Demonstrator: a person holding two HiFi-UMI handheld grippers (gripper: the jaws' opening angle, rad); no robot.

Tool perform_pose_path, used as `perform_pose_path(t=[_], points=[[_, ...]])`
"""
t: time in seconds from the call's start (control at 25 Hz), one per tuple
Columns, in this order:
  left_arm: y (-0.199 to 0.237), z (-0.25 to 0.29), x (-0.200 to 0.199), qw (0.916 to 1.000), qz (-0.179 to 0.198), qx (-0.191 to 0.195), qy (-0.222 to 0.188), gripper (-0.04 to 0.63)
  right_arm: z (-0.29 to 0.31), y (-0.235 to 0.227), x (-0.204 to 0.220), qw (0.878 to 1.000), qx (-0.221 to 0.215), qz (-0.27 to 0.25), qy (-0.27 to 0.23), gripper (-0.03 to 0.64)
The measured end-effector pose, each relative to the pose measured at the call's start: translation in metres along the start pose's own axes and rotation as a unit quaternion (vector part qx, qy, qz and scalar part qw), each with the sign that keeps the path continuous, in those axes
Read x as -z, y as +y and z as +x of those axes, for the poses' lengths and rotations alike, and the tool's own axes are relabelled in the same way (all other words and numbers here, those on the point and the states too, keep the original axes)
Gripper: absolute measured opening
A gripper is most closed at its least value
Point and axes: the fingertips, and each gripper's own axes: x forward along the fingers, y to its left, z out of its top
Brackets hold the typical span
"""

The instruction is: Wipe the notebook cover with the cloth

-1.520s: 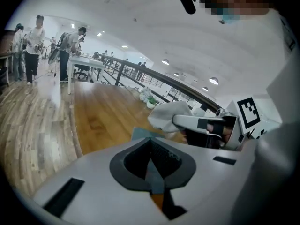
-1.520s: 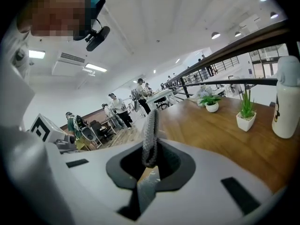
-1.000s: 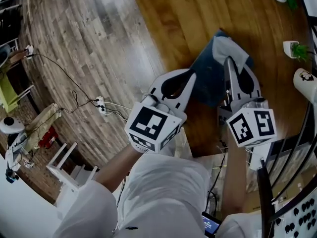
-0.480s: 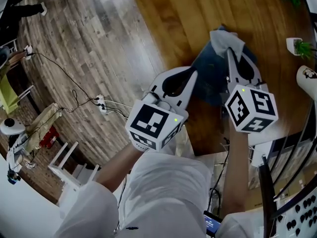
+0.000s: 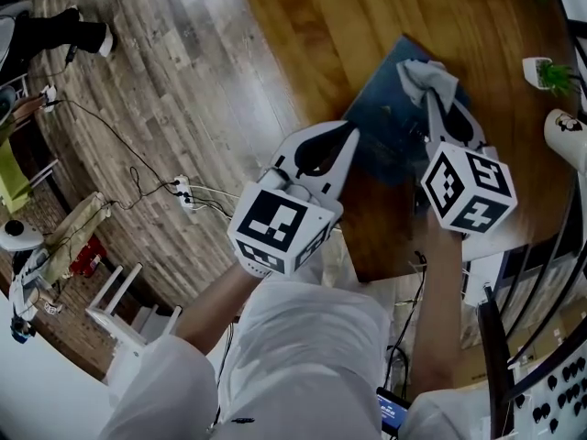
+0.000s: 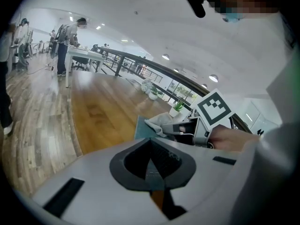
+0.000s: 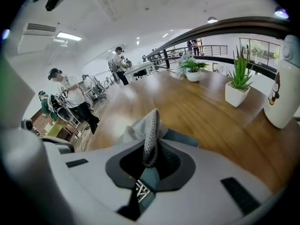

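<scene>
Has pushed cloth (image 5: 424, 76) farther across notebook (image 5: 385, 126), pinched between fingers of right gripper (image 5: 429, 94). Holds fingers of left gripper (image 5: 344, 140) pressed together, empty, at the near edge. Recommend even pressure beneath the fingertips, cloth kept flat.

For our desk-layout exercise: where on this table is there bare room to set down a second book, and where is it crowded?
Widest bare wood: the table beyond and left of the notebook. A narrower strip lies between notebook and potted plant. Crowded on the right: plant, white mug, and the right hand-held gripper holding the cloth.
</scene>
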Motion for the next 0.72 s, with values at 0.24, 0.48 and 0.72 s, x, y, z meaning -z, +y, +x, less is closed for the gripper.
perform_pose_path(t=[0.24, 0.48, 0.72], points=[[-0.01, -0.002, 0.007, 1.0, 0.004, 0.005, 0.002, 0.02, -0.015, -0.023, 0.01, 1.0, 0.017, 0.015, -0.003, 0.032], [-0.022, -0.003, 0.011, 0.9999, 0.005, 0.01, -0.002, 0.02, -0.028, -0.041, 0.016, 0.999, 0.036, 0.026, -0.005, 0.032], [-0.029, -0.007, 0.019, 0.9999, 0.01, 0.01, 0.0, 0.02, -0.038, -0.057, 0.029, 0.998, 0.065, 0.025, 0.0, 0.032]])
